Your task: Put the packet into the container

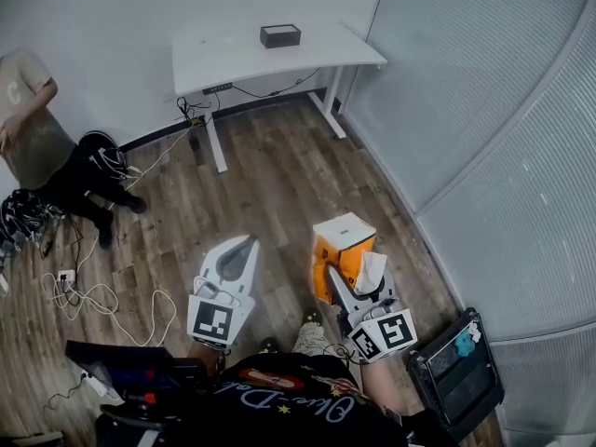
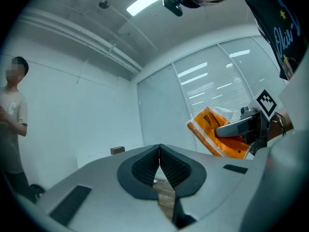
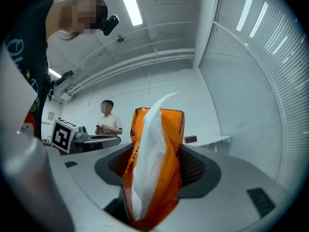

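An orange packet with a white tissue sticking out of it hangs over the wooden floor, and my right gripper is shut on it. In the right gripper view the packet stands upright, pinched between both pads, and fills the gap of that gripper. My left gripper is held to its left and holds nothing; in its own view the left gripper has its pads meeting. The left gripper view also shows the packet at the right. A black container sits on the floor at the lower right.
A white desk with a small black box stands by the far wall. A person is at the left, near cables lying on the floor. A ribbed glass partition curves along the right side.
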`<state>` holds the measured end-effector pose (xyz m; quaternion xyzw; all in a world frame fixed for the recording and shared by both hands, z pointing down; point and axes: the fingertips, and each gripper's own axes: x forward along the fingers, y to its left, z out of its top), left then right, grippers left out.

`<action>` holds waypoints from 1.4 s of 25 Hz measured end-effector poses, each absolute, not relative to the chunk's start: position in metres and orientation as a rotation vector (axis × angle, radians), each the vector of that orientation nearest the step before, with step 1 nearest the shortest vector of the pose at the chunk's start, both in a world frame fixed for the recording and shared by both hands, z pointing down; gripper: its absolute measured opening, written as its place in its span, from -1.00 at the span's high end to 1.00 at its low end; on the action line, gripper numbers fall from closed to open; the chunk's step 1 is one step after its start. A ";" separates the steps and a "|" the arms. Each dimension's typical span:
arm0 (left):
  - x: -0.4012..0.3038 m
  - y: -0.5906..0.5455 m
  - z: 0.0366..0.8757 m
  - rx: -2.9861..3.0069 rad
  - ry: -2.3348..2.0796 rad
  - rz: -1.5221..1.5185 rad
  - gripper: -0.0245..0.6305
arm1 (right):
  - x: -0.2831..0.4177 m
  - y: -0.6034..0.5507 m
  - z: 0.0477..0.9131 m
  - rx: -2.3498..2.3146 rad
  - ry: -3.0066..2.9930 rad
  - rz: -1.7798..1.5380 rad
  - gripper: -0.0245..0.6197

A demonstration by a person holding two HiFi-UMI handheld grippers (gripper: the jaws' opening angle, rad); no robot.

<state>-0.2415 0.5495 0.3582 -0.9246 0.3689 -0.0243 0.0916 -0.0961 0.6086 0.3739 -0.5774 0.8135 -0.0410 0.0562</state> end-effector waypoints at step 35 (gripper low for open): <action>-0.032 0.246 0.362 -2.586 1.436 -0.122 0.90 | 0.118 0.261 0.390 -1.453 2.643 -0.088 0.08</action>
